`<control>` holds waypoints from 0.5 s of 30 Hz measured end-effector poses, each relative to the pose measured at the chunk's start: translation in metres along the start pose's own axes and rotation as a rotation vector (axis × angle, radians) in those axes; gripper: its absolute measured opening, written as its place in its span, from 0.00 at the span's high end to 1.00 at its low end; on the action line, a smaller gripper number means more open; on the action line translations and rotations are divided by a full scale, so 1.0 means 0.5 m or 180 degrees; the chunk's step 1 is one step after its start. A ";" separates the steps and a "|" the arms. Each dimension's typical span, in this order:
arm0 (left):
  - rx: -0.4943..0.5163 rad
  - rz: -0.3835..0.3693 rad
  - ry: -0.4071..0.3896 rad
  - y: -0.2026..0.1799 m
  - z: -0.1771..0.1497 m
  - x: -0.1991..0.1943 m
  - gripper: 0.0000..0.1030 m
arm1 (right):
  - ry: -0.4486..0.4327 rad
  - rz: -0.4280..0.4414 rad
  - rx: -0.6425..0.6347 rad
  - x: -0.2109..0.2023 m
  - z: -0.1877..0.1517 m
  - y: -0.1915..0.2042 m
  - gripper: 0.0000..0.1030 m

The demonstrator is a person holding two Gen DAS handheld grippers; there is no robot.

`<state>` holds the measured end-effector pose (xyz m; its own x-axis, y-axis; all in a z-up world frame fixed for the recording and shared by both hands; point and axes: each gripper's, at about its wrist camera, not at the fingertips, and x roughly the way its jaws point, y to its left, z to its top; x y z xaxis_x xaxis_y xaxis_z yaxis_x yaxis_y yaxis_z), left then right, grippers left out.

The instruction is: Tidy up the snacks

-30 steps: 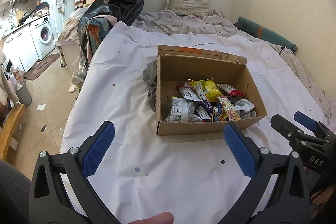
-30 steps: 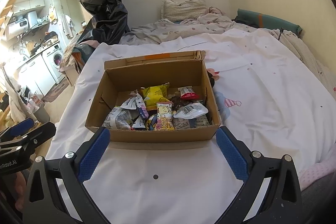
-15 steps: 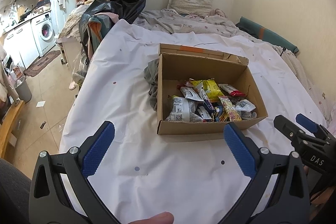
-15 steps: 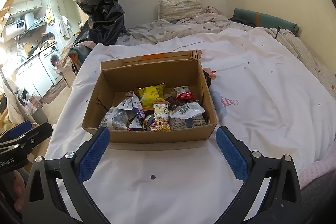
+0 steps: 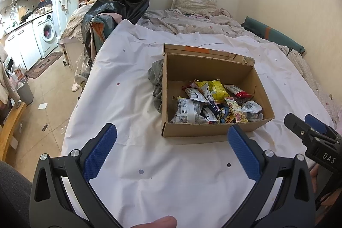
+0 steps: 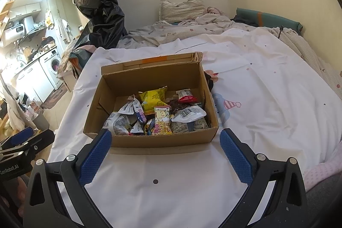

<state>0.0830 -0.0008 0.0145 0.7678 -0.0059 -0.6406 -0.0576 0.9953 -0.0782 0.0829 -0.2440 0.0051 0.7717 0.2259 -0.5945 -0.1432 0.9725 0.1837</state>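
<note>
I held my left gripper (image 5: 171, 149) low over the white sheet (image 5: 132, 99), its blue-padded fingers (image 5: 99, 150) spread wide and gripping nothing. My right gripper (image 6: 165, 154) was spread just as wide and equally empty, hanging just short of the near wall of the cardboard box (image 6: 162, 140).

In the left wrist view the box (image 5: 213, 131) sat on the sheet at about one o'clock from my left gripper, its top open and a flap with orange tape standing at the far side. In the right wrist view it lay dead ahead at twelve o'clock, between the lines of the two fingers.

The snacks (image 6: 158, 114) lay heaped inside the box, crowded toward its near wall. A yellow packet (image 6: 152, 97) was at the far middle of the heap, a red-and-white wrapper (image 6: 186, 96) at about two o'clock from it, and a white pouch with a barcode (image 6: 189, 113) lay against the right wall. A small packet printed with a cartoon face (image 6: 162, 121) rested near the front centre.

A crumpled grey cloth (image 5: 156, 80) lay touching the box's left wall, at nine o'clock from the box in the left view. My right gripper's tips (image 5: 307, 129) showed at three o'clock there, apart from the box.
</note>
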 end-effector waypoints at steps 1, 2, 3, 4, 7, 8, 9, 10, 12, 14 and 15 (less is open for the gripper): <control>0.0010 0.0003 0.0002 0.000 0.000 0.001 0.00 | 0.0004 0.0000 0.0004 0.000 0.000 0.000 0.00; 0.0016 0.0000 0.0003 0.000 0.000 0.001 0.00 | 0.0010 -0.0001 0.0007 0.000 -0.001 0.000 0.00; 0.0018 -0.0006 0.0006 -0.001 0.000 0.003 0.00 | 0.0017 -0.0002 0.0014 0.000 -0.001 -0.001 0.00; 0.0018 -0.0011 0.0009 -0.001 0.001 0.004 0.00 | 0.0022 0.0001 0.0018 0.002 -0.001 -0.002 0.00; 0.0019 -0.0027 0.0012 -0.001 0.000 0.004 0.00 | 0.0036 0.0001 0.0033 0.004 -0.002 -0.003 0.00; 0.0020 -0.0033 0.0013 -0.001 -0.001 0.004 0.00 | 0.0042 0.0003 0.0037 0.005 -0.003 -0.004 0.00; 0.0022 -0.0030 0.0011 -0.001 -0.001 0.004 0.00 | 0.0051 0.0006 0.0044 0.005 -0.003 -0.004 0.00; 0.0024 -0.0025 0.0011 0.000 -0.001 0.005 0.00 | 0.0055 0.0008 0.0046 0.005 -0.004 -0.004 0.00; 0.0015 -0.0041 0.0015 0.000 -0.001 0.005 0.00 | 0.0048 0.0003 0.0038 0.005 -0.004 -0.004 0.00; 0.0004 -0.0054 0.0016 0.000 -0.001 0.005 0.00 | 0.0044 0.0003 0.0040 0.005 -0.004 -0.005 0.00; -0.0001 -0.0054 0.0022 0.001 -0.002 0.005 0.00 | 0.0036 0.0000 0.0036 0.006 -0.004 -0.005 0.00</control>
<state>0.0843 -0.0004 0.0119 0.7642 -0.0235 -0.6445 -0.0446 0.9950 -0.0892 0.0841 -0.2455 0.0013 0.7646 0.2266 -0.6034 -0.1361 0.9718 0.1926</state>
